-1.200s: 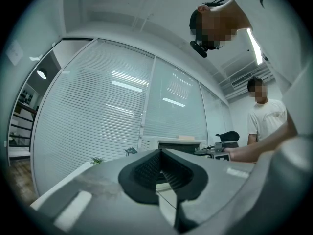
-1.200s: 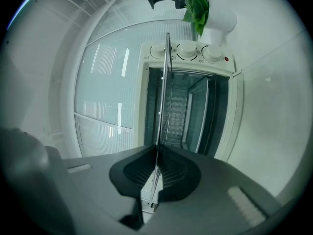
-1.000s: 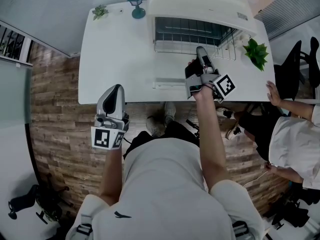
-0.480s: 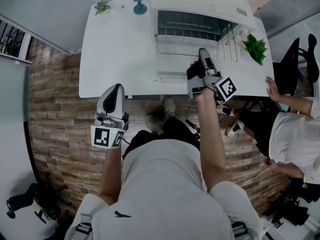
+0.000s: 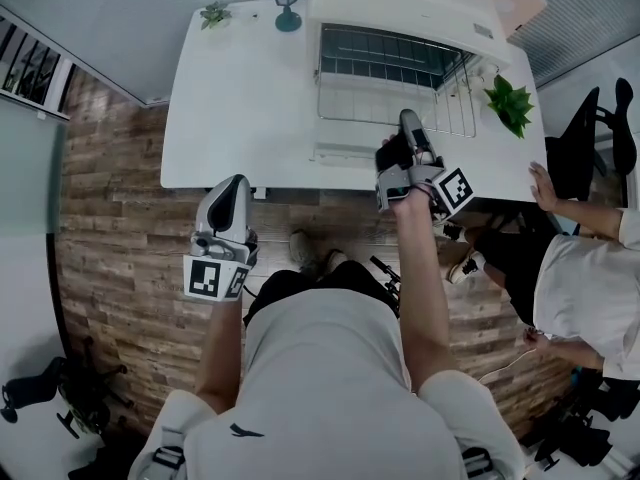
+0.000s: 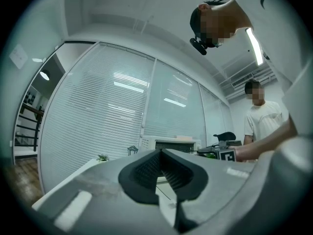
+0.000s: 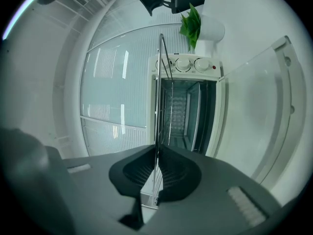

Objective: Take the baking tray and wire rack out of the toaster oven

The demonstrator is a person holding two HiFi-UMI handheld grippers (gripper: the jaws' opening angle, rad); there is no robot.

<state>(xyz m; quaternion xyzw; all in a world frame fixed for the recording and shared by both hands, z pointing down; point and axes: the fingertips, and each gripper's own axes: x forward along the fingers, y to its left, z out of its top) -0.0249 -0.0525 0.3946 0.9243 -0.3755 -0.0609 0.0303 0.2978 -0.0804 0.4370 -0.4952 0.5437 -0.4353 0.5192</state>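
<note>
White tabletop [image 5: 230, 98] is seen under a boxy white toaster oven [image 5: 400, 3]. Its thin silver wire rack [image 5: 380, 93], sticking half out, is pinched between the fingers of the right gripper [image 5: 408, 120]. Fingers of the left gripper [image 5: 235, 183] are pressed together, empty.

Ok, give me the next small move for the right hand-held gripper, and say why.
Probably pull the wire rack straight out, level. The right hand-held gripper is shut on its front wire, and its far part appears to lie inside the toaster oven, above the open door.
</note>
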